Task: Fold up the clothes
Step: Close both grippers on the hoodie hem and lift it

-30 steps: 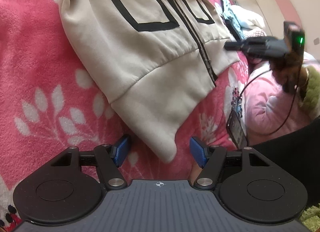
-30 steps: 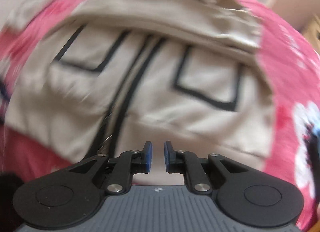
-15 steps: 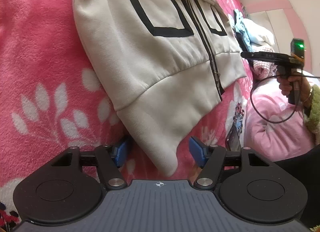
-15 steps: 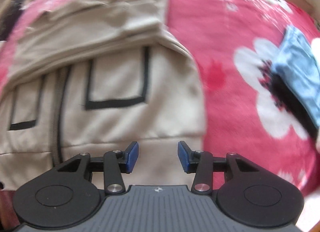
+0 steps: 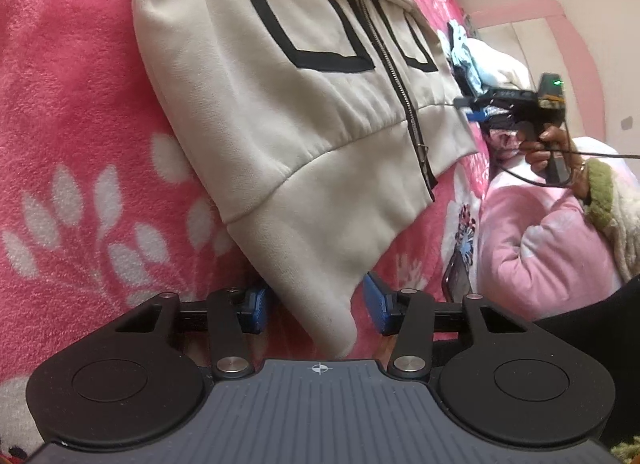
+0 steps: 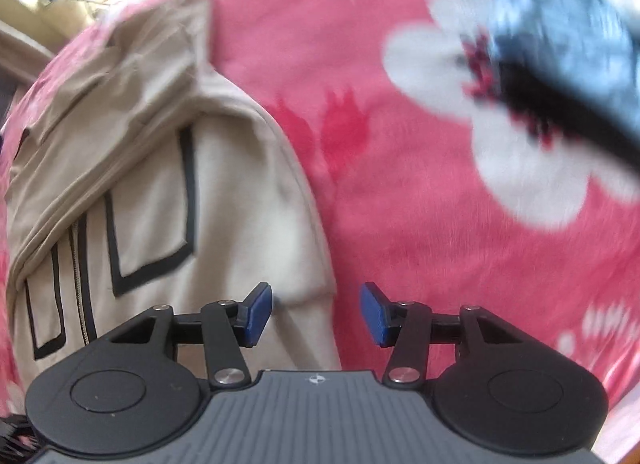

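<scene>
A beige zip hoodie (image 5: 304, 112) with black rectangle outlines lies flat on a pink floral blanket (image 5: 72, 152). My left gripper (image 5: 316, 309) straddles the hoodie's near hem corner; its jaws are closing, with a small gap still showing at the right pad. In the right wrist view the hoodie (image 6: 224, 232) fills the left side. My right gripper (image 6: 316, 314) hovers over its hem corner at the outer side edge, jaws opening, pads clear of the cloth. The left wrist view shows the right gripper (image 5: 470, 108) at the far hem corner, held by a hand (image 5: 548, 148).
A blue cloth (image 6: 560, 24) on something dark lies on the blanket to the right of the hoodie. Pink clothing (image 5: 540, 248) and a dark flat object (image 5: 456, 276) sit beyond the blanket's edge. A wall with pink trim (image 5: 560, 20) stands behind.
The left jaws have narrowed around the hem corner. The right gripper has rolled and swung from the hoodie's middle to its outer edge, and its jaws have gone from nearly shut to wide.
</scene>
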